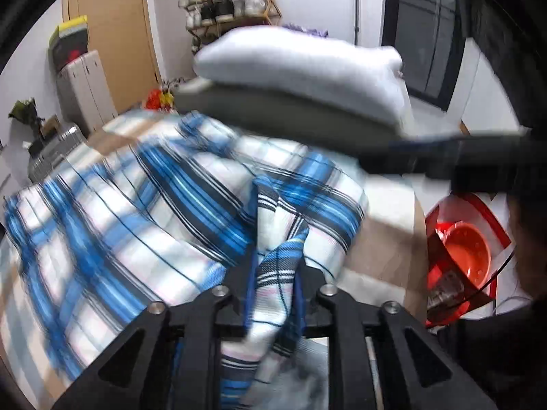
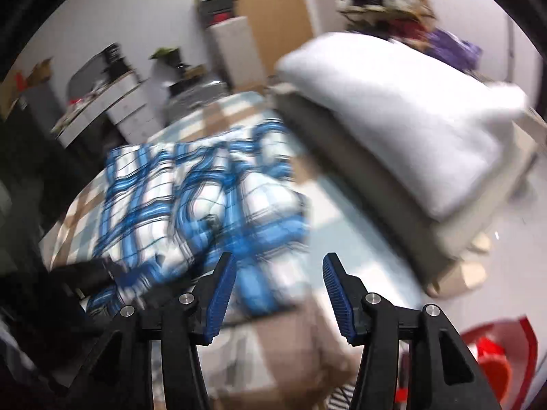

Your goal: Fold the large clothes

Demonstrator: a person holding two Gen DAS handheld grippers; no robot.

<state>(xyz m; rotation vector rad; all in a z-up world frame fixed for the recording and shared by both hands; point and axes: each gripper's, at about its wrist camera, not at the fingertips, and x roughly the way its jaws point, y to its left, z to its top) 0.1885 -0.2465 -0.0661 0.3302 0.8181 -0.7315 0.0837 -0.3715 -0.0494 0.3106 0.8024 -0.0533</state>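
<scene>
My left gripper (image 1: 273, 273) has a bunched fold of the plaid shirt (image 1: 143, 205) between its fingers, prob. to drag it flat; can't tell if clamped. Right gripper (image 2: 278, 294) fingers apart, empty, near the bed (image 2: 307, 335) edge. Shirt's mid-bed, below the pillow (image 2: 393, 109).

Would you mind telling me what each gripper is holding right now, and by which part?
The left gripper holds a bunched fold of the blue plaid garment near its edge. The right gripper is open, holding nothing.

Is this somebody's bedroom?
Probably, yes. A checked bed cover has a white pillow at one end and a blue plaid garment spread on it, and a shoe rack stands by the wall.
</scene>
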